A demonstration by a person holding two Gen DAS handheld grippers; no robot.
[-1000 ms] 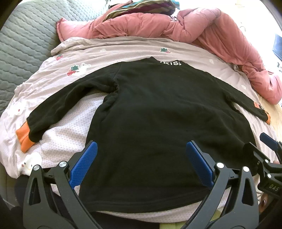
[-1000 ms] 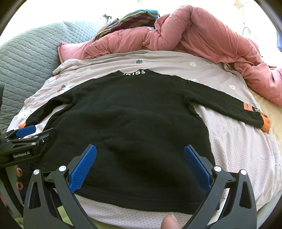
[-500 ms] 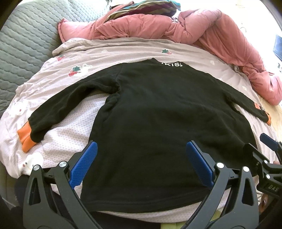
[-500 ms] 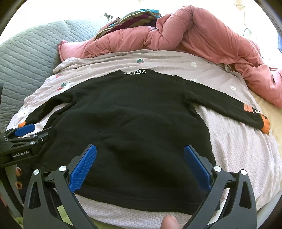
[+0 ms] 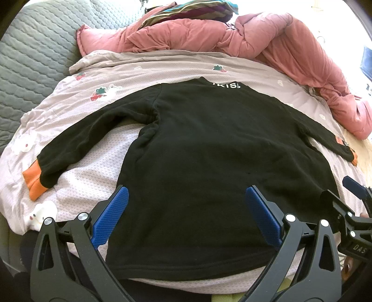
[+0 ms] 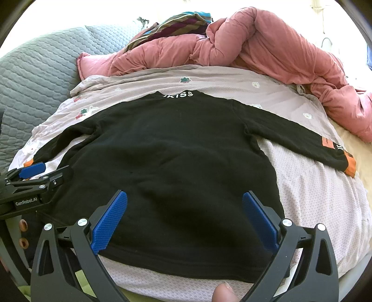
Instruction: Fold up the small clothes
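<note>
A small black long-sleeved top (image 5: 209,162) (image 6: 174,158) with orange cuffs lies flat, back up, on a pale pink printed sheet (image 5: 88,176), both sleeves spread out to the sides. My left gripper (image 5: 186,209) is open and empty, hovering over the lower left part of the hem. My right gripper (image 6: 184,209) is open and empty over the lower right part. Each gripper shows at the edge of the other's view, the right gripper (image 5: 353,202) and the left gripper (image 6: 34,176).
A bunched pink quilt (image 5: 232,34) (image 6: 255,46) lies behind the top and down the right side. A striped cloth (image 5: 190,11) sits on it. A grey quilted headboard (image 5: 30,58) rises at the left. The bed edge is just below the hem.
The left view has shifted slightly right and lower, so the top sits a little further into frame. The right gripper has hardly moved. Both stay open.
</note>
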